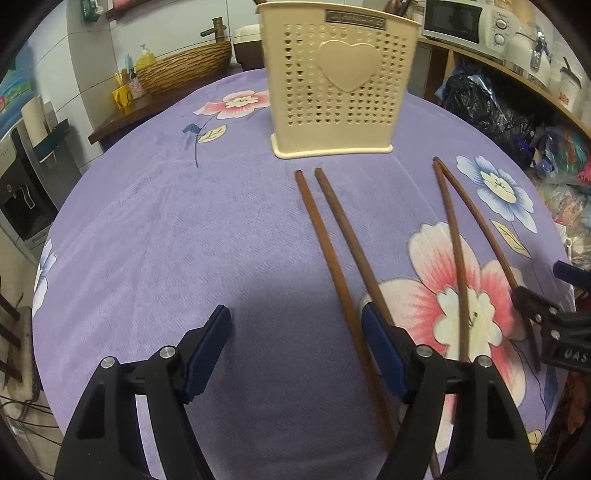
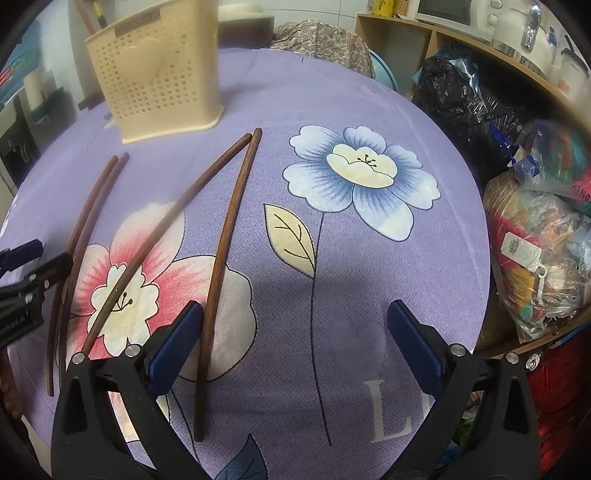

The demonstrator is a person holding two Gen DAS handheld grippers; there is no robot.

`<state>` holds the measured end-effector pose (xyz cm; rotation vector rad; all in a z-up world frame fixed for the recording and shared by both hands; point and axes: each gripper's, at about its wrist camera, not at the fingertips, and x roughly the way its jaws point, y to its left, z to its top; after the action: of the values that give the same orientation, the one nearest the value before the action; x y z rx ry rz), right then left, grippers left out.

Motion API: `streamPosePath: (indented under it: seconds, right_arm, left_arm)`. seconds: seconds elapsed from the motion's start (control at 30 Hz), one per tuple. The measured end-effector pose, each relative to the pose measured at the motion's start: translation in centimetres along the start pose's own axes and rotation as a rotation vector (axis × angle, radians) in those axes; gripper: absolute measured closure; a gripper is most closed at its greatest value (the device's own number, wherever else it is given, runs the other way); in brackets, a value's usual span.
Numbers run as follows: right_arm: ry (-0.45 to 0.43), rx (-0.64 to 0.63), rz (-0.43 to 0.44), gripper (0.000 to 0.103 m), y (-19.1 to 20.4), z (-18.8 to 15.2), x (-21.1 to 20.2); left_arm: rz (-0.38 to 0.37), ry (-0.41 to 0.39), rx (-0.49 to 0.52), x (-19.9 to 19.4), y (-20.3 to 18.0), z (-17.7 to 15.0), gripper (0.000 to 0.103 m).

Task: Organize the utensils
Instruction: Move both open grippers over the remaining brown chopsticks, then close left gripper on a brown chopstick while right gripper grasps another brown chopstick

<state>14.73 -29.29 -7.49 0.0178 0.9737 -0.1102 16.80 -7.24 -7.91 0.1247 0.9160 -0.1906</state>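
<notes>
Hovering over the purple floral tablecloth (image 1: 155, 221), the left gripper (image 1: 295, 350) has its jaws wide with only bare cloth between them. Its right finger (image 1: 384, 354) sits on top of the near part of the left pair of chopsticks (image 1: 332, 236), so the sticks lie just outside the gap, toward the person's right. The right gripper (image 2: 295, 343) is likewise spread wide and holds nothing; the nearest stick of the right pair of chopsticks (image 2: 221, 254) lies just inside its left finger (image 2: 177, 339), while its partner passes under that finger.

All four sticks run lengthwise away from the grippers, their far tips pointing toward the cream utensil holder (image 1: 332, 85). Each gripper is nearest its own pair, so a small sideways shift should bring a stick between the jaws, and the closing direction is already across the sticks' long axis.

The holder stands upright at the far side of the table, well beyond the chopstick tips. Dark handles (image 2: 86, 18) poke above its rim, so it probably already has some utensils inside; what they are cannot be made out.
</notes>
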Motion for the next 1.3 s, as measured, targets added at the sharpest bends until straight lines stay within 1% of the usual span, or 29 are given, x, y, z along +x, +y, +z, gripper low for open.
streamPosePath:
  seconds: [0.17,0.3,0.37,0.4,0.47,0.53,0.57,0.6,0.67,0.7,0.73,0.8,0.87,0.9,0.97,1.03,1.1,1.17,1.2,1.27,1.3]
  right_arm:
    - [-0.005,0.002,0.018,0.006,-0.2,0.0,0.1]
    - [-0.028,-0.019,0.014,0.006,0.2,0.5,0.2]
    - [-0.050,-0.034,0.037,0.006,0.5,1.1,0.3]
    - [-0.053,-0.031,0.060,0.006,0.6,1.7,0.5]
    - [-0.063,-0.025,0.090,0.013,0.5,3.1,0.7]
    - [-0.077,-0.026,0.088,0.017,0.5,4.4,1.0]
    - [-0.080,-0.028,0.088,0.022,0.5,5.1,1.2]
    - [-0.072,-0.029,0.094,0.025,0.5,5.9,1.7]
    - [-0.035,-0.015,0.118,0.041,0.5,7.3,3.0]
    - [-0.022,-0.006,0.130,0.044,0.6,7.7,3.5]
    - [-0.012,-0.001,0.133,0.050,0.7,8.1,4.0]
    - [-0.011,-0.012,0.116,0.054,1.3,8.8,4.5]
    - [-0.010,-0.015,0.114,0.060,1.8,9.3,4.7]
    - [-0.010,-0.014,0.113,0.061,2.0,9.6,4.9]
    - [-0.015,-0.013,0.098,0.065,2.4,10.1,5.2]
    - [-0.022,-0.005,0.085,0.068,2.4,10.4,5.5]
    - [-0.025,0.007,0.077,0.072,2.3,11.1,5.8]
    - [-0.025,0.010,0.070,0.079,2.2,11.8,6.2]
    - [-0.025,0.013,0.070,0.081,2.2,12.1,6.4]
    - [-0.028,0.014,0.070,0.086,2.1,12.5,6.8]
    - [-0.031,0.018,0.071,0.088,2.0,12.8,7.0]
  left_arm:
    - [0.018,0.005,-0.031,0.7,2.2,0.8,0.030]
    - [0.018,0.007,-0.044,0.8,2.8,1.1,0.032]
    - [-0.014,0.000,-0.059,0.9,3.0,1.6,0.037]
    - [-0.039,0.000,-0.074,0.9,3.1,2.0,0.038]
    - [-0.068,-0.009,-0.083,1.0,3.1,2.7,0.038]
    - [-0.068,-0.011,-0.074,1.4,2.7,3.4,0.038]
    - [-0.072,-0.009,-0.073,1.7,2.5,3.7,0.038]
    - [-0.080,-0.007,-0.075,1.9,2.4,3.9,0.038]
    - [-0.069,-0.001,-0.066,2.3,2.0,4.3,0.038]
    - [-0.063,0.001,-0.064,2.5,2.0,4.4,0.038]
    - [-0.066,0.007,-0.072,2.6,2.0,4.5,0.038]
    - [-0.054,0.013,-0.079,2.7,2.0,4.6,0.040]
    - [-0.040,0.022,-0.078,2.7,1.8,4.8,0.046]
    - [-0.037,0.024,-0.077,2.7,1.8,4.8,0.048]
    - [-0.025,0.028,-0.075,2.8,1.8,5.1,0.057]
    - [-0.020,0.029,-0.076,2.9,1.7,5.4,0.062]
    - [-0.024,0.033,-0.087,3.1,1.9,5.8,0.070]
    - [-0.027,0.036,-0.092,3.4,2.0,6.2,0.082]
    - [-0.028,0.037,-0.091,3.5,1.9,6.3,0.084]
    - [-0.029,0.038,-0.095,3.7,2.0,6.7,0.093]
    - [-0.034,0.040,-0.099,3.8,2.0,6.9,0.093]
